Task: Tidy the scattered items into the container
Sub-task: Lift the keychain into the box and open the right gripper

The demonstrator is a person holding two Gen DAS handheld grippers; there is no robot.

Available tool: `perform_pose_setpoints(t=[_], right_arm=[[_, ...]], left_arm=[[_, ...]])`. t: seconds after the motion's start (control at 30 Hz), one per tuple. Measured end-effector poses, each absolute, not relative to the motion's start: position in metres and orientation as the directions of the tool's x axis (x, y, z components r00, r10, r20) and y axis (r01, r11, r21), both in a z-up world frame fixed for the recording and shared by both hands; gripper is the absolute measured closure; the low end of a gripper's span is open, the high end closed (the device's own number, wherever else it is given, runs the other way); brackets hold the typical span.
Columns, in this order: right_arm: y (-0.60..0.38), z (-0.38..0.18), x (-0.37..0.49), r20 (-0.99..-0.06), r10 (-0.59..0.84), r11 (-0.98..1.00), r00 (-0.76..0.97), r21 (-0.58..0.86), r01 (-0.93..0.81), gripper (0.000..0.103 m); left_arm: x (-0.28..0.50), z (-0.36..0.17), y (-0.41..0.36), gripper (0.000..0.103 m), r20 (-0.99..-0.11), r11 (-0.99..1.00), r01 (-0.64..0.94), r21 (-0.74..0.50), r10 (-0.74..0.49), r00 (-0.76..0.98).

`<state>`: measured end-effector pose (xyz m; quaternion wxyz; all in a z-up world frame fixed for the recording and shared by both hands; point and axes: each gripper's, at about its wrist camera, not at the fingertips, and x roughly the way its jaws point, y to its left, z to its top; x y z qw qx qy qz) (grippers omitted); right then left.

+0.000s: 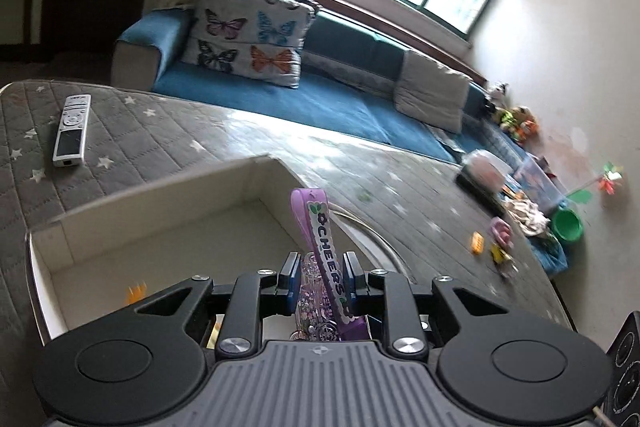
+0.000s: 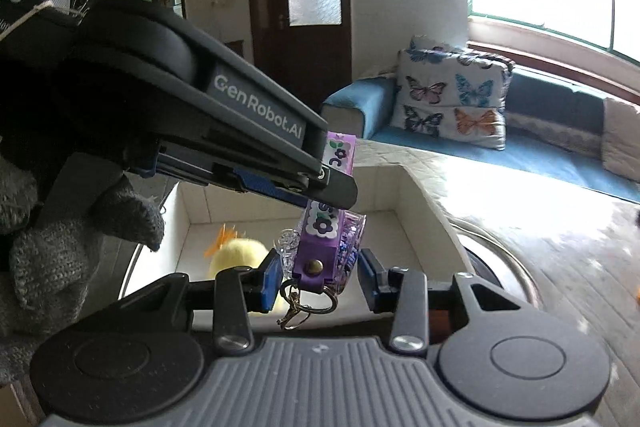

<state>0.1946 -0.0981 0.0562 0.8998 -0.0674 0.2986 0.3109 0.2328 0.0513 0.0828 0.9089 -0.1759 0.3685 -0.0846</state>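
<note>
Box [image 1: 160, 195] on table [image 1: 132, 131], sofa [image 1: 320, 95] behind. Remote [image 1: 71, 131] left of box; small toys [image 1: 494, 247] right. Plush [image 2: 236, 255] in box, keychain [image 2: 324, 227] above it.

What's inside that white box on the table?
In the white box lies a fluffy yellow toy with an orange tuft. The left tool dangles a purple keychain strap above it. The tools hide the box's near part.

One box [image 1: 168, 195], one purple keychain [image 1: 320, 223], one yellow plush [image 2: 240, 253], one remote [image 1: 72, 131], two butterfly cushions [image 1: 248, 39] and one green bowl [image 1: 567, 223] are being counted; two claws are being seen.
</note>
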Motion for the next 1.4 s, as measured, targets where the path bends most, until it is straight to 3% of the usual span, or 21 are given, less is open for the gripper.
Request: perform_pose_setpoints(t=[0.63, 0.77, 0.87, 1.03, 1.2, 1.4], right_arm=[[-0.055, -0.012, 0.276, -0.768, 0.470, 0.750, 0.435, 0.087, -0.655, 0.062], [-0.055, -0.009, 0.271, -0.759, 0.475, 0.755, 0.445, 0.091, -0.649, 0.061], [-0.057, -0.003, 0.265, -0.745, 0.479, 0.761, 0.465, 0.088, -0.643, 0.051], [-0.071, 0.015, 0.247, -0.695, 0.485, 0.775, 0.530, 0.061, -0.629, 0.048], [-0.095, 0.034, 0.218, -0.640, 0.482, 0.799, 0.598, 0.041, -0.600, 0.034], [-0.121, 0.042, 0.187, -0.608, 0.461, 0.829, 0.646, 0.035, -0.558, 0.028]], left_arm=[[0.297, 0.009, 0.081, 0.078, -0.785, 0.921, -0.116, -0.373, -0.246, 0.568], [0.297, 0.006, 0.083, 0.078, -0.793, 0.923, -0.128, -0.364, -0.235, 0.562], [0.294, 0.009, 0.085, 0.077, -0.790, 0.920, -0.134, -0.368, -0.233, 0.567], [0.283, 0.022, 0.089, 0.075, -0.770, 0.926, -0.129, -0.354, -0.211, 0.602], [0.260, 0.040, 0.090, 0.075, -0.737, 0.928, -0.110, -0.355, -0.205, 0.644], [0.226, 0.059, 0.080, 0.074, -0.692, 0.931, -0.061, -0.359, -0.221, 0.688]])
